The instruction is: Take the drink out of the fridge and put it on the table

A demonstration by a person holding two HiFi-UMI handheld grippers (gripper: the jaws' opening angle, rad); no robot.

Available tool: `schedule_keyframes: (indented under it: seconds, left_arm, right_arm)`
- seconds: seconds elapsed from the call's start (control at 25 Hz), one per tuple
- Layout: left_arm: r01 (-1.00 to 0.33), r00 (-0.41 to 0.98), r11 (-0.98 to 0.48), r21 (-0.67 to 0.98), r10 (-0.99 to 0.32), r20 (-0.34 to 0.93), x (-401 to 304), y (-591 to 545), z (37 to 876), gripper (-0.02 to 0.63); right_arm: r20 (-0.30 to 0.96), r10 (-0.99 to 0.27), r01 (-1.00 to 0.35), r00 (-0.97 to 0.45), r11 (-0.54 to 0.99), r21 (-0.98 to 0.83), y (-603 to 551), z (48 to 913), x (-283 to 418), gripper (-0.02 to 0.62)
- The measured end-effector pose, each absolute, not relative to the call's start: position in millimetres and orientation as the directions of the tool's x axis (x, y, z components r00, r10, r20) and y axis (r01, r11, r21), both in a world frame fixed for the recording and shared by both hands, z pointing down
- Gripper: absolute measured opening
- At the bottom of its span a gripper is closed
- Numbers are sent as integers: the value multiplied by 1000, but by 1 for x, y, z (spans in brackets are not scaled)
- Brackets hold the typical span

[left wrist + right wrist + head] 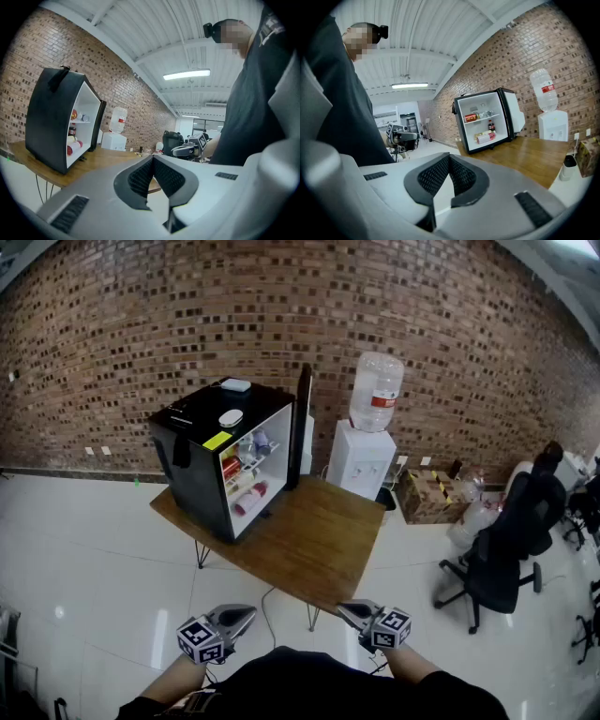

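Black fridge (pixel 192 474) on wood table (pixel 323 531), door open. Saw drinks (pixel 246 486) lying and standing on its white shelves, all inside. Held left gripper (pixel 249 612) low before the table's near edge, jaws pressed together on nothing. Held right gripper (pixel 343 608) alongside, well apart, jaws likewise closed, empty.

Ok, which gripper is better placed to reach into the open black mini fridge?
Probably right. The right gripper faces the open front of the black mini fridge squarely; the left gripper sees it obliquely. Both are shut and empty.
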State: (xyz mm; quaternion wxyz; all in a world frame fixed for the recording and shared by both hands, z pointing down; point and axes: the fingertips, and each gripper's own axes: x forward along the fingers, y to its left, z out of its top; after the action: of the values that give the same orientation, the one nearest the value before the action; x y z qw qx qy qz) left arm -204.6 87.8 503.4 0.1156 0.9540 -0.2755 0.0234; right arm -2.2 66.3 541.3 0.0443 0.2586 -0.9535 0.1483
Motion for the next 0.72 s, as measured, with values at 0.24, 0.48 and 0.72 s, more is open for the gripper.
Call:
schedule_keyframes:
  seconds: [0.24,0.48,0.72]
  left_arm:
    - [-539,842,-822,184,-529,107,-246,62,484,5]
    - [-559,829,-813,161,-543,135,-274,14,478,5]
    - [-640,766,-759,117,-618,177,-248,-86,493,5]
  right_arm:
    - [160,-597,-619,-786,758,-206,10,518,9,0]
    - [87,-710,-715,-698,689,-118,-62,471,22,0]
    - [59,-710,-712,-702,702,-17,-136,458,48,6]
